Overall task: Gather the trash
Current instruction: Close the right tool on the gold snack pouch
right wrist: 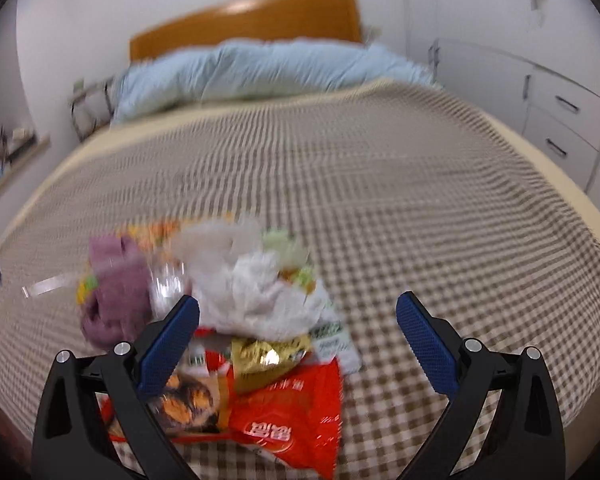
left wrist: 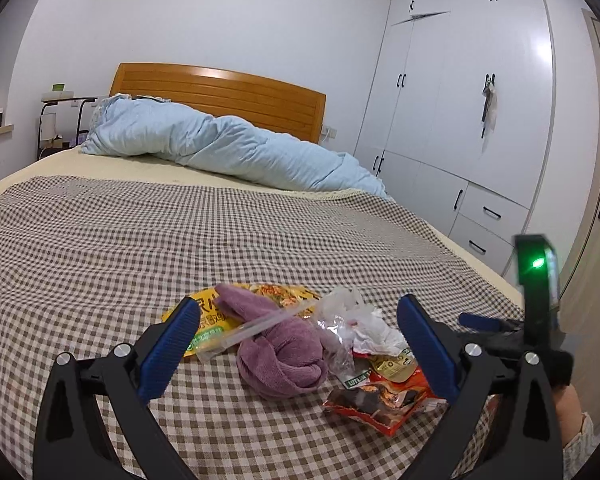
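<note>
L gripper [left wrist: 296, 344] released, over purple cloth [left wrist: 278, 354] w/ straw [left wrist: 256, 326]. R gripper [right wrist: 298, 344] released, above red wrapper [right wrist: 284, 412], near edge of checked bed cover [right wrist: 380, 200].

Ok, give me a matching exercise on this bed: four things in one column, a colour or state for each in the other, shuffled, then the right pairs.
Things:
1. towel
2. snack packet
3. quilt
4. left gripper

Colour or state:
A. light blue, bunched by the headboard
B. open, nothing between its fingers
C. purple, crumpled in the pile
D. red, nearest the cameras, flat on the checked cover

Pairs: 1-C, 2-D, 3-A, 4-B
</note>
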`<act>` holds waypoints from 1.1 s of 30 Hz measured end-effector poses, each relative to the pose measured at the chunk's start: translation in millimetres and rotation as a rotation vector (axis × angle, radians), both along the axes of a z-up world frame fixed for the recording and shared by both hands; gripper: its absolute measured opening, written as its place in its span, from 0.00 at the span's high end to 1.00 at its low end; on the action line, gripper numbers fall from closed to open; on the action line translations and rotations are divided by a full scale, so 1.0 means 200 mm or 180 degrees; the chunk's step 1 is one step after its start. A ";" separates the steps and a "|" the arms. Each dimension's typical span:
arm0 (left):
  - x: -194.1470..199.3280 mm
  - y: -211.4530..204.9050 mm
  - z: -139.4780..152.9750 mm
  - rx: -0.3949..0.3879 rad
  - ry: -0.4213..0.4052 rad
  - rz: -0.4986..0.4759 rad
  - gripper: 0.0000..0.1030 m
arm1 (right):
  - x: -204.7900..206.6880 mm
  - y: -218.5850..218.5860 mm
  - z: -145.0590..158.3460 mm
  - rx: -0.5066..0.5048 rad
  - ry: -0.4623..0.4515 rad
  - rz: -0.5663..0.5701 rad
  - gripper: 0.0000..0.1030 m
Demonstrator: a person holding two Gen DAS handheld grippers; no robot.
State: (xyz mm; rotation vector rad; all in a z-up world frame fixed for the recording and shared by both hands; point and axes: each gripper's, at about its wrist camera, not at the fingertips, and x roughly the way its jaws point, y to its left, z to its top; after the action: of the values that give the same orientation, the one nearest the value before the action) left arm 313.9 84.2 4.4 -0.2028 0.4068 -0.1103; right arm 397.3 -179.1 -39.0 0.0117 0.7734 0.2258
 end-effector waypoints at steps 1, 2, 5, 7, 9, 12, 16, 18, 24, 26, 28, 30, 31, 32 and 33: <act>0.00 0.00 -0.01 0.0004 0.0011 0.0001 0.07 | 0.01 0.03 -0.04 -0.0108 0.0089 0.0061 0.08; 0.00 0.00 -0.01 0.0003 0.0021 0.0003 0.07 | 0.02 0.06 -0.08 -0.0204 0.0155 0.0115 0.08; -0.01 0.00 -0.04 0.0030 0.0057 0.0039 0.07 | 0.05 0.10 -0.18 -0.0370 0.0341 0.0166 0.08; -0.01 0.00 -0.05 0.0033 0.0090 0.0021 0.07 | 0.07 0.12 -0.25 -0.0441 0.0432 0.0169 0.08; -0.01 -0.01 -0.06 0.0054 0.0096 0.0018 0.07 | 0.06 0.12 -0.27 -0.0390 0.0460 0.0159 0.08; -0.02 -0.02 -0.07 0.0093 0.0096 0.0017 0.07 | 0.06 0.13 -0.28 -0.0322 0.0449 0.0210 0.32; -0.02 -0.02 -0.08 0.0091 0.0108 0.0011 0.07 | 0.03 0.15 -0.29 -0.0387 0.0380 0.0213 0.40; -0.02 -0.02 -0.08 0.0089 0.0118 0.0010 0.07 | 0.02 0.14 -0.29 -0.0355 0.0400 0.0239 0.42; -0.02 -0.02 -0.09 0.0116 0.0138 0.0016 0.07 | 0.00 0.12 -0.27 -0.0250 0.0441 0.0262 0.45; -0.02 -0.01 -0.09 0.0112 0.0143 0.0020 0.07 | -0.01 0.10 -0.26 -0.0186 0.0433 0.0205 0.45; -0.02 -0.01 -0.10 0.0105 0.0148 0.0029 0.07 | -0.03 0.07 -0.24 -0.0133 0.0403 0.0183 0.48; -0.01 -0.01 -0.10 0.0099 0.0147 0.0038 0.07 | -0.06 0.04 -0.19 -0.0024 0.0340 0.0173 0.56; -0.01 -0.01 -0.10 0.0098 0.0146 0.0043 0.07 | -0.08 0.04 -0.17 0.0028 0.0308 0.0174 0.65; -0.01 0.00 -0.10 0.0097 0.0146 0.0045 0.07 | -0.09 0.02 -0.15 0.0082 0.0286 0.0160 0.66; -0.01 -0.01 -0.10 0.0095 0.0147 0.0045 0.07 | -0.10 0.02 -0.13 0.0114 0.0265 0.0149 0.66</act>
State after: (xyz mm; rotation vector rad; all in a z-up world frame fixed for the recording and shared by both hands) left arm 311.5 83.2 -15.0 -0.1789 0.4527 -0.0858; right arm 376.4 -175.8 -65.4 0.0370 0.8530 0.2851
